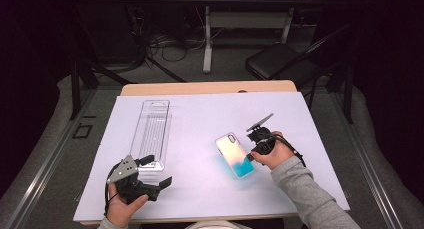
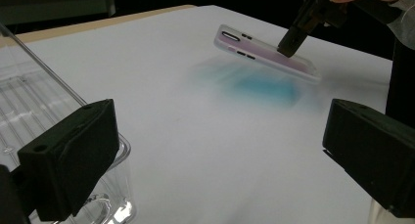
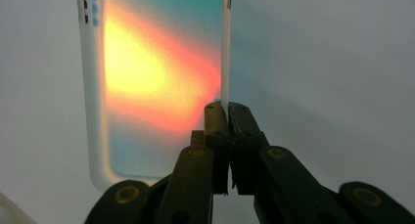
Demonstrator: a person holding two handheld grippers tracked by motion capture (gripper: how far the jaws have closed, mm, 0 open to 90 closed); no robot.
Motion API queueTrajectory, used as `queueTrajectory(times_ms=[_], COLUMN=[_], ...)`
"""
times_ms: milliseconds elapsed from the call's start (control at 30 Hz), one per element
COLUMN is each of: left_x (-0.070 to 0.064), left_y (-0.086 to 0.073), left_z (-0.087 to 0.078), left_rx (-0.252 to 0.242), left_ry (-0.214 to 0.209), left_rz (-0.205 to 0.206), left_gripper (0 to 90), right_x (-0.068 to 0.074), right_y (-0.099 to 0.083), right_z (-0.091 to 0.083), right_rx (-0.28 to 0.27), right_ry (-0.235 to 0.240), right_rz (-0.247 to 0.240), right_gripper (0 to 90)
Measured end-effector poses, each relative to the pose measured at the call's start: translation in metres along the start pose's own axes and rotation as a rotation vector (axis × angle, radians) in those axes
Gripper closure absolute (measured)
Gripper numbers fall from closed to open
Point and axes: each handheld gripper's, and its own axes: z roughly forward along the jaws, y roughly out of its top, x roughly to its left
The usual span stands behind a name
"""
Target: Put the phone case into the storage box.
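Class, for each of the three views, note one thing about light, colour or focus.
High view: dark surroundings, bright white table sheet. Left gripper view: the lifted phone case casts a soft teal blur on the sheet, and the near jaws look unsharp. Right gripper view: the case glows yellow and orange, grainy.

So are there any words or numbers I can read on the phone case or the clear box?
None can be read.
Phone case: colours and a camera hole, no letters or numbers.
Clear box: moulded ridges, no label.
White table cover: blank.
The right gripper pinches the case's edge; the left gripper is open. Neither shows any writing.
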Motion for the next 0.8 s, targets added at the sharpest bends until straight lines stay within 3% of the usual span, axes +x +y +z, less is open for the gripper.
queueTrajectory(times_ms=[67,200,233,267,433,800], left_x=[0.0006,0.0008,0.0007,0.0008,0.0013,0.0016], left_y=[-0.0004,-0.0009,-0.0010,-0.0011,-0.0016,-0.0018], left_z=[0.0002,0.0007,0.0007,0.0008,0.0012,0.0032], left_rx=[0.006,0.010,0.011,0.013,0.013,0.019], left_ry=[0.001,0.009,0.010,0.010,0.010,0.010], left_rz=[0.004,0.000,0.002,0.001,-0.006,-0.009], left_gripper=[0.3,0.4,0.4,0.4,0.7,0.7], right_x=[0.0012,0.0021,0.0024,0.0027,0.0045,0.0060], right_y=[-0.0003,0.0031,0.0019,0.0019,0.0050,0.0058], right_z=[0.0021,-0.0032,0.0007,0.0013,-0.0019,-0.0007], right_rx=[-0.054,-0.011,-0.076,-0.086,-0.042,-0.107], right_ry=[0.016,-0.010,0.006,0.010,-0.002,-0.002], right_rz=[0.009,-0.009,-0.004,-0.004,-0.013,0.003], right_gripper=[87.6,87.7,87.6,87.6,87.6,87.6])
